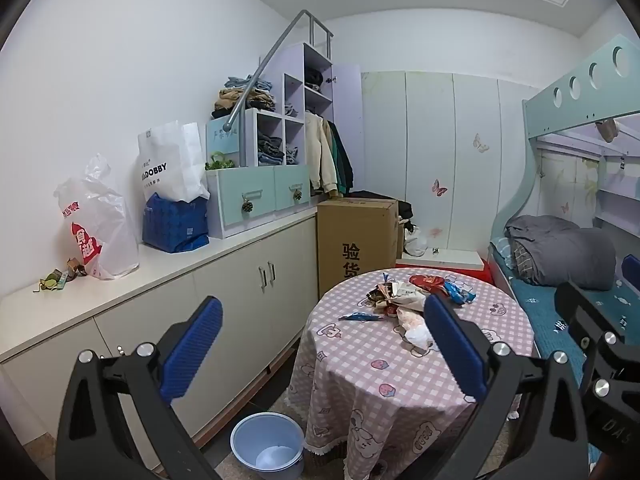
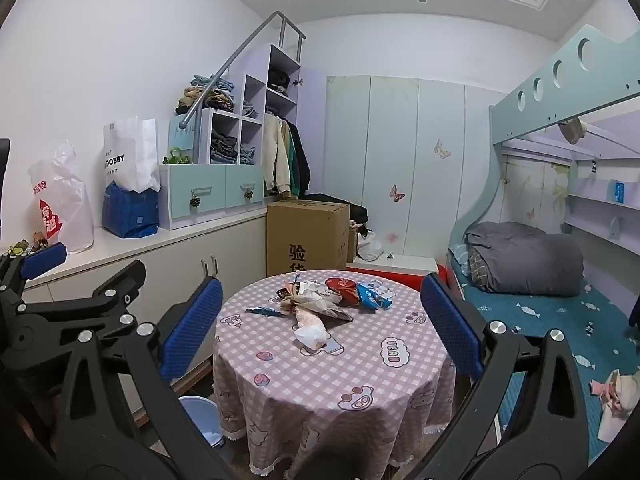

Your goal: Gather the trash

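Note:
A pile of trash [image 1: 404,298] [image 2: 320,300], made of wrappers, crumpled paper and a white tissue, lies on a round table with a pink checked cloth [image 1: 360,380] [image 2: 360,360]. A light blue bin [image 1: 267,446] [image 2: 202,420] stands on the floor at the table's left foot. My left gripper [image 1: 324,344] is open and empty, held in the air short of the table. My right gripper [image 2: 320,340] is open and empty too, also short of the table. Small scraps [image 1: 60,276] lie on the counter at the left.
A long white cabinet counter [image 1: 180,264] runs along the left wall with bags and a shelf unit on it. A cardboard box [image 1: 356,240] stands behind the table. A bunk bed [image 2: 540,300] with a grey quilt is at the right; crumpled paper [image 2: 618,400] lies on it.

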### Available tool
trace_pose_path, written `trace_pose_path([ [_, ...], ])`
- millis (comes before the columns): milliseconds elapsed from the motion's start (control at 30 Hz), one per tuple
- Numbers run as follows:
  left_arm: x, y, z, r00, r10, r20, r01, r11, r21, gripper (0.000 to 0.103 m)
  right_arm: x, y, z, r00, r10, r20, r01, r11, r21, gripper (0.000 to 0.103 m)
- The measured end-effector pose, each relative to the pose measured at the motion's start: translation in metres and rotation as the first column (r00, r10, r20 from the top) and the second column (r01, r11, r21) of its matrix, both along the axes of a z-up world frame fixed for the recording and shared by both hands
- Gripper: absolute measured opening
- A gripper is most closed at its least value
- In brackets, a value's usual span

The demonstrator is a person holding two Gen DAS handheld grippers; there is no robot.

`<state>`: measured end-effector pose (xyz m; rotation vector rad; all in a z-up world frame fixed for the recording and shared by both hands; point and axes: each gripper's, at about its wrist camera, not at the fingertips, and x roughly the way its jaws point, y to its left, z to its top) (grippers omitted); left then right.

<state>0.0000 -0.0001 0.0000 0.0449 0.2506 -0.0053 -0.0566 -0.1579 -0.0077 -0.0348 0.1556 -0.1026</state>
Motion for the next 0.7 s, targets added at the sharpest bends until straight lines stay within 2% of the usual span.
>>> trace_pose_path([
  [700,-0.0001,0.0002,0.0001,1.000,0.002,0.001,-0.002,1.000,-0.003,0.099,0.0023,0.0001,-0.0013,1.000,0.001,-0.002,-0.001,1.000,0.001,0.097],
])
